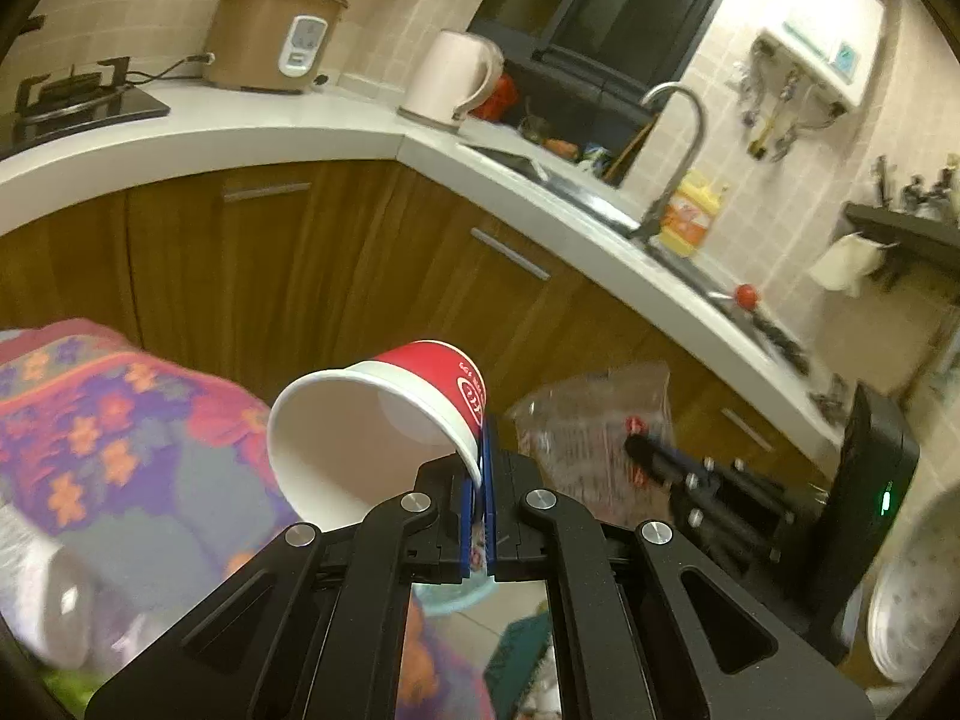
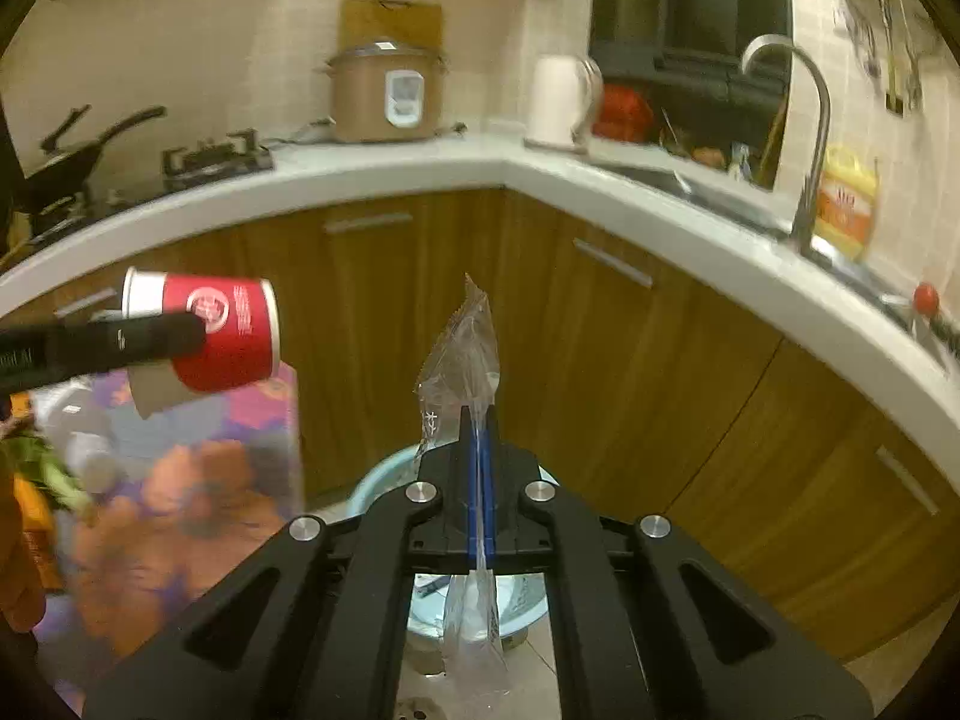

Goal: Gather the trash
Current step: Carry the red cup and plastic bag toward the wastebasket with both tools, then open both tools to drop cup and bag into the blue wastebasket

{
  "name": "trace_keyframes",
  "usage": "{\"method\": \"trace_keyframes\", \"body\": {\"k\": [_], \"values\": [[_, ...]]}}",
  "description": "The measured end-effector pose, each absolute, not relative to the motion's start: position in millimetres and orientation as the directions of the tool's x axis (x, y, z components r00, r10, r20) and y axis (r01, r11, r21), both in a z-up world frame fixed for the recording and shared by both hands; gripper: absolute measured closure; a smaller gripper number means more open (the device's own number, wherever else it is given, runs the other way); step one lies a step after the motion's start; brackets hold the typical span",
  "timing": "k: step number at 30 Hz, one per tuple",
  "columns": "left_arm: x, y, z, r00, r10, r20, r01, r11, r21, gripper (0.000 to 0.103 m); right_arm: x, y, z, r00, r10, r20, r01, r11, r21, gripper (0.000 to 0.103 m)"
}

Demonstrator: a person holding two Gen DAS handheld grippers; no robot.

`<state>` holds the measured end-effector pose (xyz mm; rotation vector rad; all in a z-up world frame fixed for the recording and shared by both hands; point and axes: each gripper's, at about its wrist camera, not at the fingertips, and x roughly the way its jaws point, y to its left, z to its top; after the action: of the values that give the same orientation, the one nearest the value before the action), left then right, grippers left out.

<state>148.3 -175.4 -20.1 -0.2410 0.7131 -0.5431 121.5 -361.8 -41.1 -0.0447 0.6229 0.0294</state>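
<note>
My left gripper (image 1: 480,468) is shut on the rim of a red and white paper cup (image 1: 384,420), which lies tilted with its mouth toward the camera. The same cup (image 2: 228,330) shows in the right wrist view at the left, with the left gripper's dark fingers (image 2: 120,339) across it. My right gripper (image 2: 480,438) is shut on a clear plastic wrapper (image 2: 465,348) that sticks up above the pads and hangs down below them. That wrapper (image 1: 594,420) appears in the left wrist view to the right of the cup. A light blue bin (image 2: 384,480) stands on the floor just under the right gripper.
A table with a flowered cloth (image 1: 102,420) (image 2: 198,480) stands at the left, with vegetables (image 2: 48,474) on it. Brown cabinets (image 2: 600,360) and a white counter (image 2: 420,171) curve around behind, bearing a rice cooker (image 2: 384,93), a kettle (image 2: 561,102), a stove (image 2: 216,159) and a sink tap (image 2: 804,138).
</note>
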Motion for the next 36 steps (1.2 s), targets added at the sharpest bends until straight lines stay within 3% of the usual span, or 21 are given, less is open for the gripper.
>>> {"method": "trace_keyframes", "body": {"k": [17,32,33,35,36], "values": [[213.9,-284.9,-112.3,0.632,-0.271,-0.726,-0.009,0.934,-0.356,0.103,209.0,-445.7,-160.8,0.713,0.082,-0.696,0.025,0.989,0.143,0.103],[223.8,-303.1,-222.6,0.588,-0.134,-0.798,-0.116,0.962,-0.247,0.102,252.7,-462.6,-237.1,0.587,0.213,-0.781,0.009,0.963,0.269,0.103],[226.2,-303.8,-224.0,0.585,-0.127,-0.801,-0.117,0.964,-0.239,0.101,253.9,-462.8,-239.7,0.577,0.227,-0.785,0.007,0.959,0.283,0.102],[228.7,-302.1,-224.3,0.583,-0.127,-0.802,-0.124,0.962,-0.243,0.083,255.6,-462.6,-243.9,0.565,0.229,-0.793,0.01,0.959,0.285,0.101],[229.2,-300.7,-223.3,0.585,-0.124,-0.801,-0.131,0.961,-0.243,0.08,255.4,-462.8,-245.2,0.561,0.225,-0.797,0.012,0.96,0.279,0.1]]}}
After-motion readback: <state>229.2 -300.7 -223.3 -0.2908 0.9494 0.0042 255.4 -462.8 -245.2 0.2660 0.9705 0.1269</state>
